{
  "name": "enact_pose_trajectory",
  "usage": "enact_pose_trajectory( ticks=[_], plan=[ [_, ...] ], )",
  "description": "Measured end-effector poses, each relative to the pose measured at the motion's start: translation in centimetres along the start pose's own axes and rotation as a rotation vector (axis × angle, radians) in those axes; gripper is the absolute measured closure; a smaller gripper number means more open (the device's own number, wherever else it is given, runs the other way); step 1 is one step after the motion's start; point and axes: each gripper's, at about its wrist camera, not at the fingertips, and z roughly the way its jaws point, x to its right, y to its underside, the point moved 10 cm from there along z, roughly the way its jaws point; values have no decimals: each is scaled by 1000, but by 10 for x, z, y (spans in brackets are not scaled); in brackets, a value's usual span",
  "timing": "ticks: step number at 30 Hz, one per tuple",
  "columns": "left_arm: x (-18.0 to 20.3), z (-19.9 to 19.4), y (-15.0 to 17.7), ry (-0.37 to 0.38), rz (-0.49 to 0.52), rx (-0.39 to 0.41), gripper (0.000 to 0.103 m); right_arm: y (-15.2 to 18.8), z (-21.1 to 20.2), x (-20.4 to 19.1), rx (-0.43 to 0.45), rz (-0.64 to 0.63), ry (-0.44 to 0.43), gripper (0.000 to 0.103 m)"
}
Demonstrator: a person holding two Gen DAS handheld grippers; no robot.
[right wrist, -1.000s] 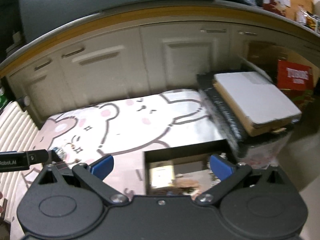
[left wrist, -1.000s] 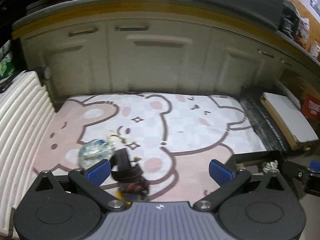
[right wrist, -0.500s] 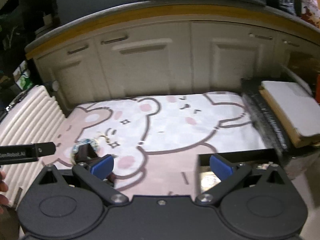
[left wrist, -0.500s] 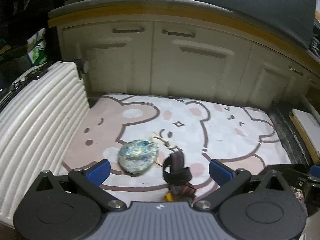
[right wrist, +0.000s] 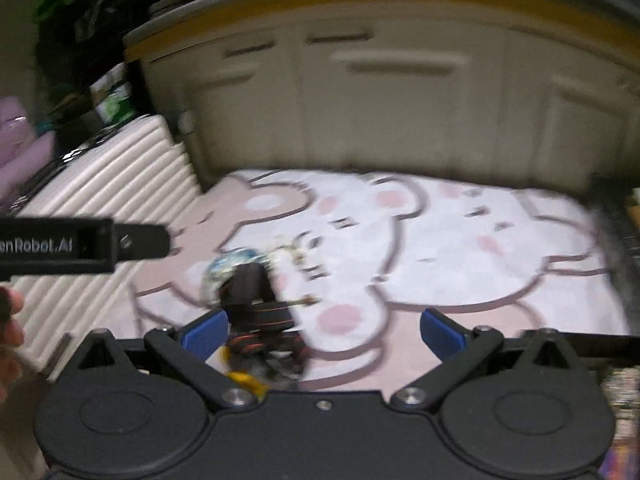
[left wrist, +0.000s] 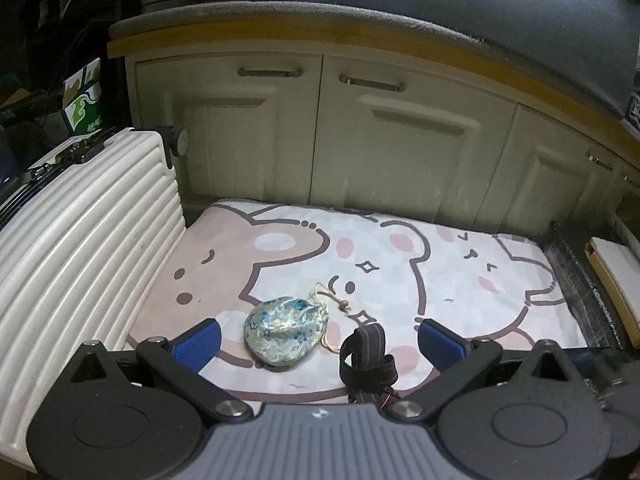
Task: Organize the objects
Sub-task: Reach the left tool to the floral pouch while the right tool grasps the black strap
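A blue-and-cream brocade pouch (left wrist: 286, 334) lies on the bear-print mat (left wrist: 440, 280), its drawstring trailing toward the cabinets (left wrist: 360, 140). Just beside it sits a coiled dark strap (left wrist: 366, 356), apart from the pouch (whether the two touch is unclear in the blurred right view). Both the left tongs (left wrist: 318, 340) and the right tongs (right wrist: 324, 330) stand wide open, empty, above the mat. A ribbed white suitcase (left wrist: 80, 260) borders the mat's left edge.
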Motion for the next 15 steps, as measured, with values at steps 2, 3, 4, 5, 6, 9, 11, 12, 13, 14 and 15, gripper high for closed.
enact_pose_trajectory(
  ticks=[2, 3, 4, 5, 6, 9, 11, 12, 13, 14, 15],
  plan=[
    [-1, 1, 0, 8, -6, 2, 0, 5, 11, -9, -35, 8, -51, 4],
    [-2, 2, 0, 10, -10, 1, 0, 7, 17, -12, -51, 9, -67, 9],
    [-3, 3, 0, 12, -14, 0, 0, 8, 23, -15, -72, 8, -78, 16],
    [-5, 4, 0, 15, -19, 0, 0, 10, 28, -16, -89, 8, -82, 20],
    [-7, 4, 0, 19, -28, 1, 0, 12, 33, -18, -103, 7, -89, 20],
    [-16, 6, -4, 40, -83, 8, 0, 16, 45, -22, -123, 11, -117, 24],
    [-20, 11, -7, 51, -117, 3, 0, 19, 52, -23, -144, 20, -142, 28],
    [-21, 14, -8, 58, -125, -4, 0, 21, 56, -25, -159, 16, -155, 29],
    [-22, 18, -9, 64, -131, -11, 0, 20, 60, -26, -147, 76, -154, 29],
    [-23, 22, -10, 68, -133, -15, 0, 25, 64, -29, -171, 58, -164, 31],
    [-24, 25, -12, 70, -132, -16, 0, 29, 67, -30, -190, 36, -161, 34]
  ],
)
